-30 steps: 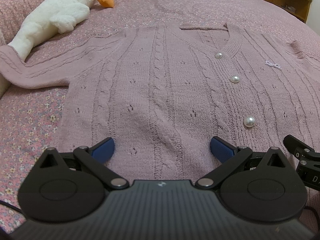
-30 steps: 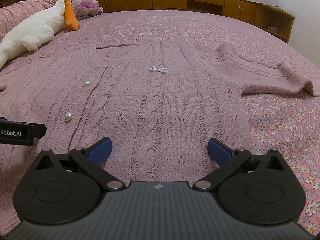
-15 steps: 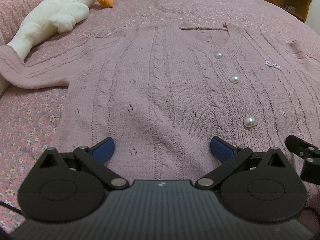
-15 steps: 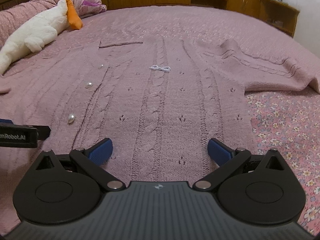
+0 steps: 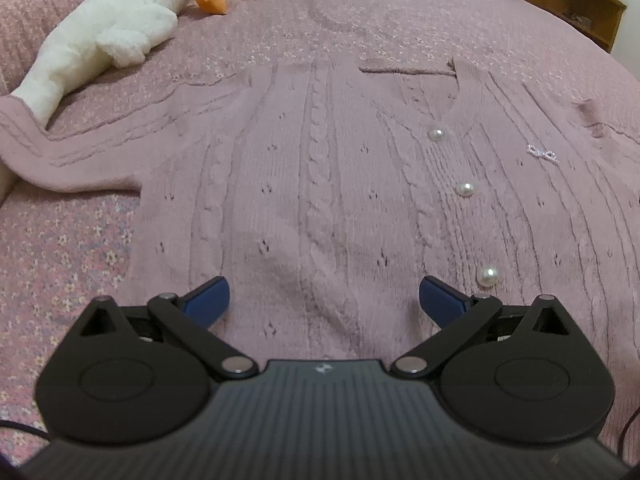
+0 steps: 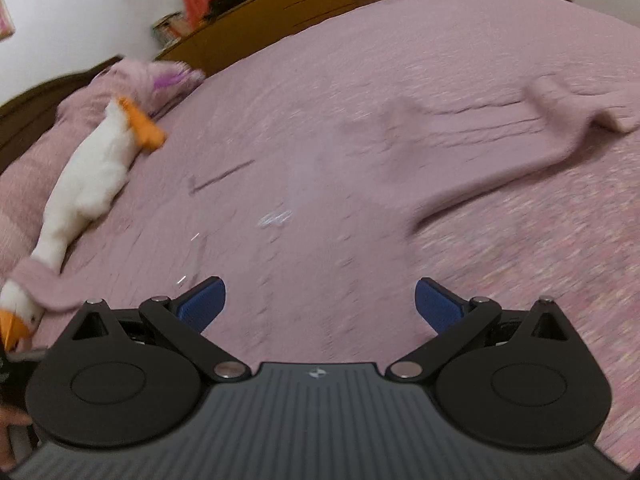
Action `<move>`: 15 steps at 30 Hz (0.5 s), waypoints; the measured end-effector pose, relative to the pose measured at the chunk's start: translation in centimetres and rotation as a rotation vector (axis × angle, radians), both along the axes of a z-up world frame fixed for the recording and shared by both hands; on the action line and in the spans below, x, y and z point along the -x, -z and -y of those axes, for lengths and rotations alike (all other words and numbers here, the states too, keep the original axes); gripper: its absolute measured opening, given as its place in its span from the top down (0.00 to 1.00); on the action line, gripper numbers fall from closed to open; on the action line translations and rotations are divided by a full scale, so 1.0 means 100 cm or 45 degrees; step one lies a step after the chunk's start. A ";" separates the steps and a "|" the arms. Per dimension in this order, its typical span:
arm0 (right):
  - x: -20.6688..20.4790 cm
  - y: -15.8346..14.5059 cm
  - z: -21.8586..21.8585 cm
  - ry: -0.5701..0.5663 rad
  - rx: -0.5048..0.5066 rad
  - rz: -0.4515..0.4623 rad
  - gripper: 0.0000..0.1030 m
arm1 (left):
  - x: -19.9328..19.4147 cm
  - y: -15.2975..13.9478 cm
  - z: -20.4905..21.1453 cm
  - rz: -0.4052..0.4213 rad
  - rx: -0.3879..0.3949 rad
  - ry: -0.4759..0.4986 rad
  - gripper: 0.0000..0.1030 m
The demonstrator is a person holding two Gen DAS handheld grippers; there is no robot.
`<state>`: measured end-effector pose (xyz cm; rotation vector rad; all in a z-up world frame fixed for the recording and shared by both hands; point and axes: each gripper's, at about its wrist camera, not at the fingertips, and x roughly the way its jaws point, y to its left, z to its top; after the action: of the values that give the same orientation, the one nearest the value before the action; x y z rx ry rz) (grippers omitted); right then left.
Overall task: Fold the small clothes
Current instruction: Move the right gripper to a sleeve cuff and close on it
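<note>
Left wrist view: your left hand-held gripper (image 5: 322, 298) hangs wide open, empty, over the hem of the pink cable-knit cardigan (image 5: 320, 184), spread flat on the bed (image 5: 72, 248).
Right wrist view: blurred; your right hand-held gripper (image 6: 320, 300) gapes wide over the cardigan (image 6: 320, 240); goose plush (image 6: 92, 176) far left.

- Left wrist view: low and close over a pink cardigan (image 5: 320, 184), looking level along its front toward the neckline.
- Right wrist view: blurred and tilted, looking across the bed (image 6: 400, 60).
- Both views share the cardigan and a white plush goose (image 5: 100, 40).
</note>
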<state>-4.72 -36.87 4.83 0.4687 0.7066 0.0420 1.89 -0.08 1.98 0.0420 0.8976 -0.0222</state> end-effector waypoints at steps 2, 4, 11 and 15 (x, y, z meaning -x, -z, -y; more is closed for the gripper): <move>-0.004 0.000 0.023 0.051 -0.018 0.000 0.00 | -0.002 -0.002 0.001 0.000 -0.003 -0.009 0.00; -0.009 0.001 0.046 0.097 -0.039 0.008 0.00 | -0.002 -0.003 0.001 0.004 -0.018 -0.019 0.00; -0.024 0.020 0.125 0.299 -0.215 0.031 0.00 | -0.006 -0.001 0.000 -0.015 -0.064 -0.069 0.00; -0.036 0.033 0.167 0.369 -0.335 0.076 0.00 | -0.011 0.004 0.006 -0.044 -0.089 -0.076 0.00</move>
<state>-1.09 -53.55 1.51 0.8154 0.5713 -0.1244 2.99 -0.68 1.56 0.0803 0.9336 0.0641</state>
